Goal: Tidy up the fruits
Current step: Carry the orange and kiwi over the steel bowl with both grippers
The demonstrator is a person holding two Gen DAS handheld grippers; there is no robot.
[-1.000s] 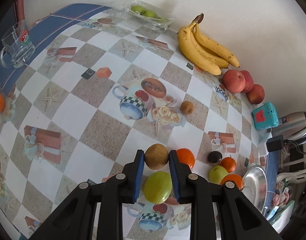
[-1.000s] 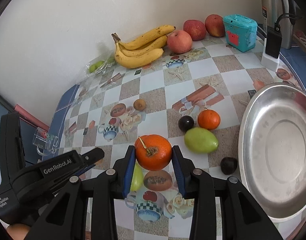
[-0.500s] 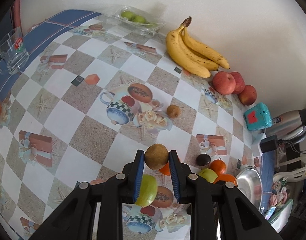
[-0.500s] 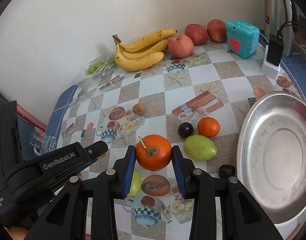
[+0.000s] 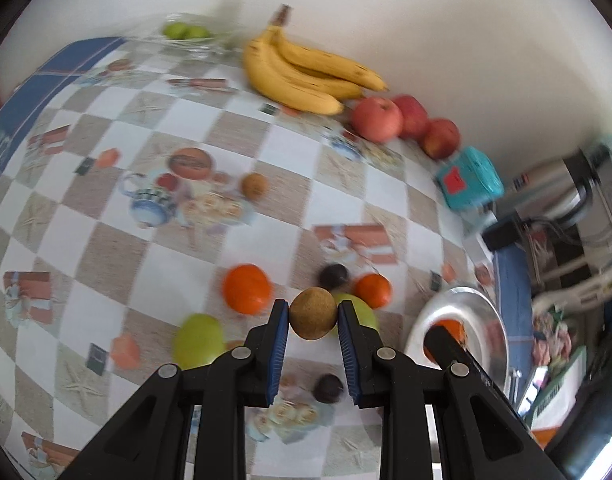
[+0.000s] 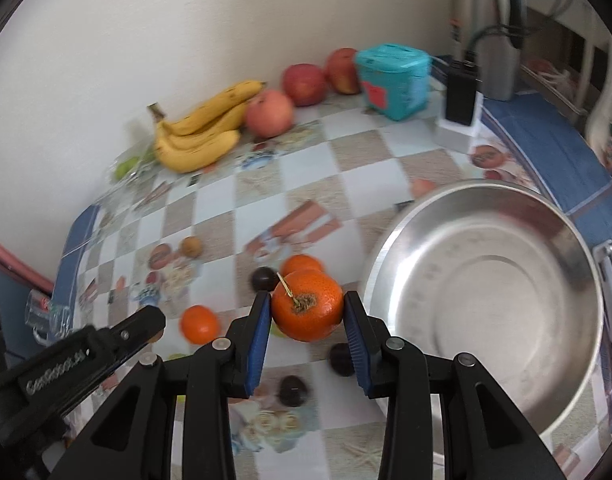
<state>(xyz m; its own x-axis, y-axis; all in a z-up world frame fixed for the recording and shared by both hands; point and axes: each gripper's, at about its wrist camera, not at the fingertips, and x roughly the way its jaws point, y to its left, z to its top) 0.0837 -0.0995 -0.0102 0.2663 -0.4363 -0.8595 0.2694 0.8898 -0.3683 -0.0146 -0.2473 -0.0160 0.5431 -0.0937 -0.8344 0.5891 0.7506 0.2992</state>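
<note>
My left gripper (image 5: 312, 316) is shut on a small round brown fruit (image 5: 313, 312), held above the checked tablecloth. My right gripper (image 6: 308, 312) is shut on a stemmed orange (image 6: 308, 306), just left of the steel bowl (image 6: 486, 300), which holds nothing. On the cloth below lie two oranges (image 5: 246, 289) (image 5: 372, 290), two green fruits (image 5: 197, 340) (image 5: 362, 310), two dark plums (image 5: 334, 275) (image 5: 328, 388) and another small brown fruit (image 5: 253, 185). In the left wrist view the right gripper's finger (image 5: 446, 346) hangs over the bowl's rim (image 5: 494, 320).
Bananas (image 6: 201, 128) and three red apples (image 6: 269, 113) lie along the back wall. A teal box (image 6: 394, 80), a black charger (image 6: 460, 92) and a metal kettle (image 6: 482, 40) stand at the back right. A clear tray of green fruit (image 5: 185, 34) sits at the back left.
Both grippers have moved right towards the steel bowl, each still carrying its fruit. The bowl now looms larger in the right wrist view, and the loose fruit has slid left.
</note>
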